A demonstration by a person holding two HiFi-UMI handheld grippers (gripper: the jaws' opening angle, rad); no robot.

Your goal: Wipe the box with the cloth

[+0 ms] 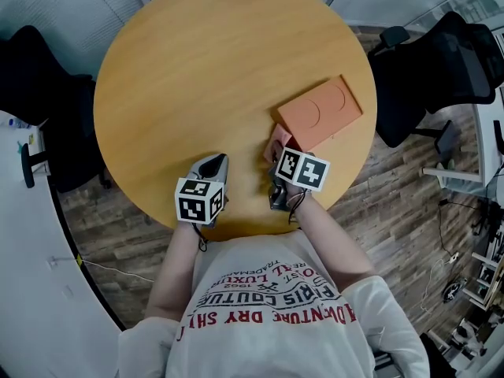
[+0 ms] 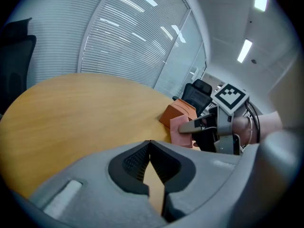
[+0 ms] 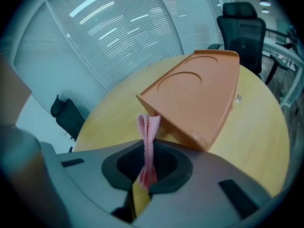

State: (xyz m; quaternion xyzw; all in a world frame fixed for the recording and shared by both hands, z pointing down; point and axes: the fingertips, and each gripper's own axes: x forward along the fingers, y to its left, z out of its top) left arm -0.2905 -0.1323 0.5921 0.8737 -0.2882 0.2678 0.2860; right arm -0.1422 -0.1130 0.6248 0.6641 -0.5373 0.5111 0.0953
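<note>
Right claw [image 3: 147,167] clamped on the pink cloth [image 3: 148,132], which stands as an upright fold between the jaws. Directly ahead of the fold lies the near corner of the orange box [image 3: 199,94]; contact between the two cannot be told. In the head view the box [image 1: 319,113] lies flat on the round worktop [image 1: 213,77], its long axis running away from the right claw toward the far right rim. The coming wipe therefore probably calls for a forward push along that axis. Left claw [image 2: 150,144] has its jaws together on nothing and sits farther from the box, beside the right claw.
</note>
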